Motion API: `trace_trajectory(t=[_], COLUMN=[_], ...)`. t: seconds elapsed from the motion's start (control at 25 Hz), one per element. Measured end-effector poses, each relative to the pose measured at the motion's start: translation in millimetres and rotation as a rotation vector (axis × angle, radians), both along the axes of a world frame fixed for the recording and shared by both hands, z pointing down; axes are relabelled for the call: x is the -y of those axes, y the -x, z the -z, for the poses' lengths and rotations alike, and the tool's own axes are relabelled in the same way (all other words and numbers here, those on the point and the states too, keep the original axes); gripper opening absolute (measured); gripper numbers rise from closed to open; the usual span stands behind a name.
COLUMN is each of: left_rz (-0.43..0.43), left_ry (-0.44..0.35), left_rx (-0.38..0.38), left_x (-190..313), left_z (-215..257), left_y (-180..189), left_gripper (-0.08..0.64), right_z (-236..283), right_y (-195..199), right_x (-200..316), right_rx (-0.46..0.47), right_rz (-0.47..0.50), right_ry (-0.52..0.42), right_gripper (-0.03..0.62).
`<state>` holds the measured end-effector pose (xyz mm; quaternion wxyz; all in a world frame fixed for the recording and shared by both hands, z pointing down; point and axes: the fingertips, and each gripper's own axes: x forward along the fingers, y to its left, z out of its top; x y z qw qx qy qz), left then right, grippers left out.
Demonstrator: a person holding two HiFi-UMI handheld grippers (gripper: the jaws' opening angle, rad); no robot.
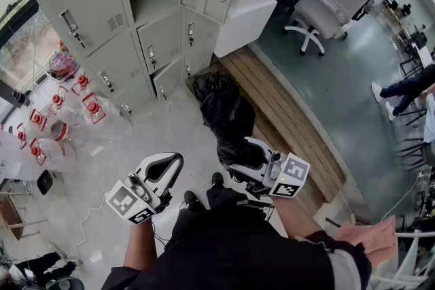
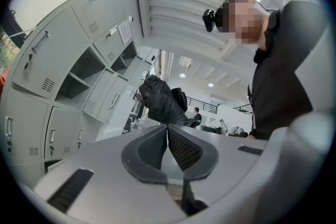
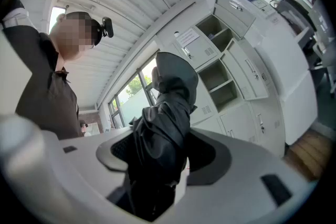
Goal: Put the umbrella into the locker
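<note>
The head view looks steeply down from above the person (image 1: 224, 248); the floor (image 1: 136, 139) fills its middle, the lockers (image 1: 102, 17) lean in at its top left, and the left gripper (image 1: 166, 170) and right gripper (image 1: 238, 156) sit near its bottom edge. The left gripper view sits close behind its jaws and looks along them, wide enough to take in the ceiling (image 2: 184, 2); lockers at its left, the person at its right. The right gripper view sits just as close; the person at its left, lockers at its right. All three views share the lockers and the umbrella (image 1: 228, 112); both gripper views share the ceiling.
</note>
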<state>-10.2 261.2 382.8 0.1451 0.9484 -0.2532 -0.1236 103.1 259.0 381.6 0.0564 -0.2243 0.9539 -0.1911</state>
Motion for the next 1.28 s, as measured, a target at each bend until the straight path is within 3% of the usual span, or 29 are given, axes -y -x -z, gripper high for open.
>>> trace_trajectory(t=[0.12,0.32,0.52,0.8,1.0,1.28], left_rz=[0.022,0.073,0.099,0.115,0.130,0.077], left_ry=[-0.029,-0.130,-0.097,-0.094,-0.126,-0.133], left_rx=[0.020,0.032,0.054,0.081,0.087,0.080], left_x=[-10.5,-13.7,-35.5,-50.3,-54.7,-53.4], left_z=[10.2,43.4,27.7,16.9,18.2,11.6], left_y=[16.2,39.4,47.5,58.7,78.4,94.1], left_gripper=[0.018,0.018,0.018,0.018,0.018,0.018], right_z=[7.2,32.2,36.6,23.7,24.8,28.0], right_y=[8.3,24.7,27.9,25.6,30.7,48.3], right_x=[-6.8,-3.3,-20.4,-18.9,-14.8,-9.5], right_rx=[-0.044,0.002,-0.009,0.045,0.069,0.035], right_rz=[-0.006,-0.004,0.032,0.030,0.001,-0.055], right_ry=[-0.023,-0.075,-0.118,-0.031,-0.040,-0.011], right_gripper=[0.264,0.264,0.264,0.265,0.267,0.267])
